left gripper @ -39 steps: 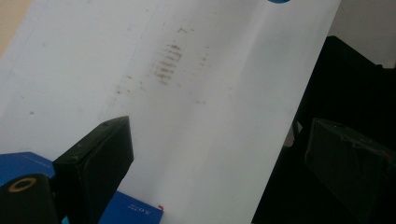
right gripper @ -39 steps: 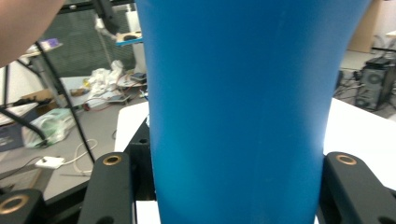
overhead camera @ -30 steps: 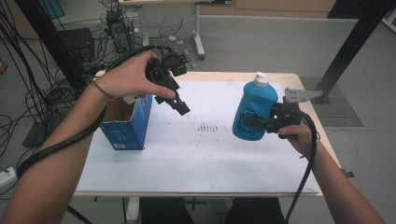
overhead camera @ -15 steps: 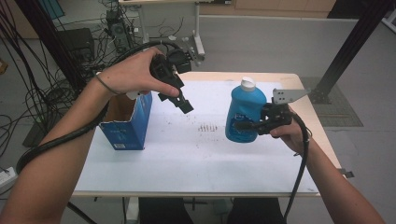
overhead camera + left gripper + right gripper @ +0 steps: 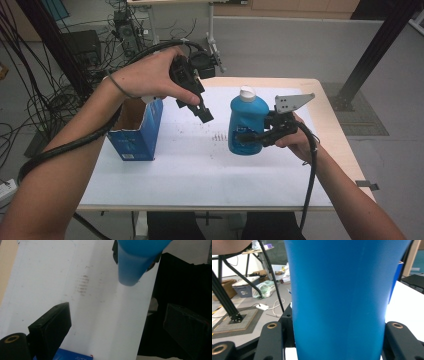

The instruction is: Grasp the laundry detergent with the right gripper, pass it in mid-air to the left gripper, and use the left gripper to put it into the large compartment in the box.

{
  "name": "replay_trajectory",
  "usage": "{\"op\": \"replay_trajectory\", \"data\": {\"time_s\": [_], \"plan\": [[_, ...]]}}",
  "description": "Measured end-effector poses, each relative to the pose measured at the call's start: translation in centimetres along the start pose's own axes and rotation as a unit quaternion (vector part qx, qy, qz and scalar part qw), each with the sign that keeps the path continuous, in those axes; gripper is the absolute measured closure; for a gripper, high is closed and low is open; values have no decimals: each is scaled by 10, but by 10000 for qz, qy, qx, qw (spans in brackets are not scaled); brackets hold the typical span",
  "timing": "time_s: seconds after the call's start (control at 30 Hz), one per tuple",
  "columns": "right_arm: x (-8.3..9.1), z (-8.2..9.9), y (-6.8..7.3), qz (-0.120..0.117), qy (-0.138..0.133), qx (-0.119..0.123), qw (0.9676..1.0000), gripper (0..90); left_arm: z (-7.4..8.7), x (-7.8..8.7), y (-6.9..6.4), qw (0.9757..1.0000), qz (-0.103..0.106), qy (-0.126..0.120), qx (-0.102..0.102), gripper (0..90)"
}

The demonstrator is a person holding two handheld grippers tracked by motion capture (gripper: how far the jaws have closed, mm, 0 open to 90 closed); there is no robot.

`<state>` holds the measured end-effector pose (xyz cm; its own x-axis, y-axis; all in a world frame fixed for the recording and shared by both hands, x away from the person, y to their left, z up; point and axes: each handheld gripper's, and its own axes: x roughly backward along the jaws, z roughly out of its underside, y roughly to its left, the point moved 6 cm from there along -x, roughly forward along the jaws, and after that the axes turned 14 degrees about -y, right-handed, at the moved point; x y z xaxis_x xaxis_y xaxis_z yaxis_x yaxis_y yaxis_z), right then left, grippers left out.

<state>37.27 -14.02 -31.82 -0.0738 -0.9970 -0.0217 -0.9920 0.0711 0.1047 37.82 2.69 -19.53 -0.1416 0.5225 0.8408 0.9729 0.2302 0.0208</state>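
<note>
A blue bottle (image 5: 247,120) with a white cap stands upright over the middle right of the white sheet (image 5: 200,170). My right gripper (image 5: 246,136) is shut on its lower body from the right, with a jaw on each side. In the right gripper view the bottle (image 5: 339,300) sits between the jaws of the right gripper (image 5: 337,340). I cannot tell whether its base (image 5: 130,281) touches the sheet. My left gripper (image 5: 205,114) hangs above the table left of the bottle, pointing down and to the right. It is open (image 5: 120,327) with nothing between its jaws.
An open blue carton (image 5: 135,135) stands at the table's left edge, under the left forearm; its top edge (image 5: 75,357) also shows below the left jaws. A patch of small dark marks (image 5: 218,136) lies on the sheet beside the bottle. Cables and equipment crowd the floor behind.
My right gripper has carried the bottle leftward toward the table's middle. The left hand has drifted slightly right and up, jaws still apart.
</note>
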Motion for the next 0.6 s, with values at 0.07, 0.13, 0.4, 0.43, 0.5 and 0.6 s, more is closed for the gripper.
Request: {"op": "replay_trajectory", "data": {"time_s": [0.07, 0.13, 0.4, 0.43, 0.5, 0.6], "plan": [[-5, 0, 2, -52, 24, 7, 10000, 440, -2, -1, -2, 10000, 29, 9, -36, 80], [-10, 0, 4, -115, 51, 13, 9999, 440, -4, -2, -4, 9999, 45, 32, -88, 80], [-24, 0, 9, -265, 154, 52, 9995, 440, -12, -6, -16, 9995, 177, 125, -251, 82], [-26, -1, 9, -277, 160, 55, 9995, 440, -13, -8, -17, 9993, 186, 144, -275, 82], [-28, -2, 10, -310, 161, 71, 9994, 440, -15, -10, -19, 9992, 209, 170, -305, 82], [-32, -3, 11, -336, 175, 100, 9992, 440, -18, -14, -22, 9988, 238, 211, -375, 83]]}}
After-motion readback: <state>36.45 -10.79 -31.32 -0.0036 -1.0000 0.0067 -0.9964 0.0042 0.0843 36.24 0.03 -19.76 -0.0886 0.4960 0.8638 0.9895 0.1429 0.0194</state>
